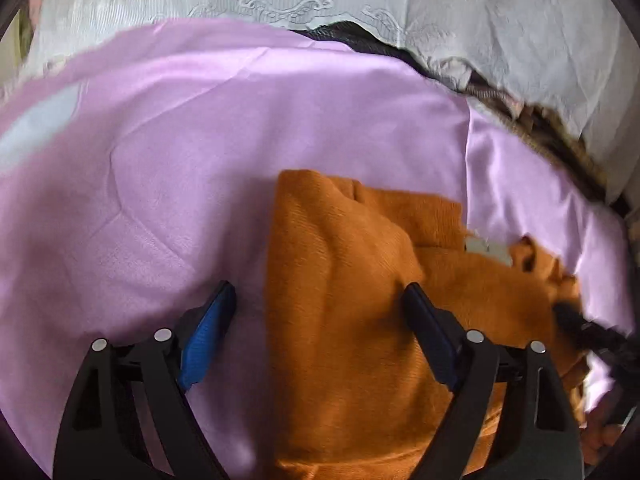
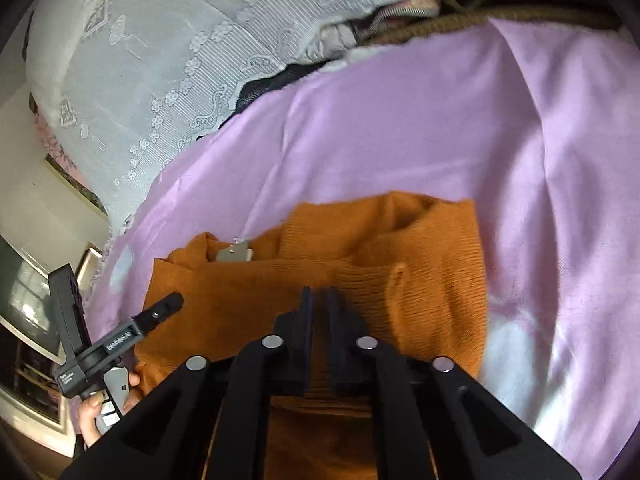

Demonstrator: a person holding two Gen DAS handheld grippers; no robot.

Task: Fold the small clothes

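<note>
A lilac sheet (image 1: 200, 152) covered the bed, white lace cloth (image 2: 132, 80) at its far edge. The orange knit garment (image 1: 344, 280) lay bunched on the sheet's near part. Left hand-held gripper (image 1: 318, 300) hovered wide open, empty; right hand-held gripper (image 2: 319, 300) was closed, apparently pinching the knit.

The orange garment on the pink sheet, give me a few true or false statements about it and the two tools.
1. The garment is orange knit. True.
2. It lies on a green sheet. False: the sheet is pink.
3. The left tool is open. True.
4. The right tool is wide open. False: its jaws are shut together over the garment.
5. A pale label shows on the garment. True.
</note>
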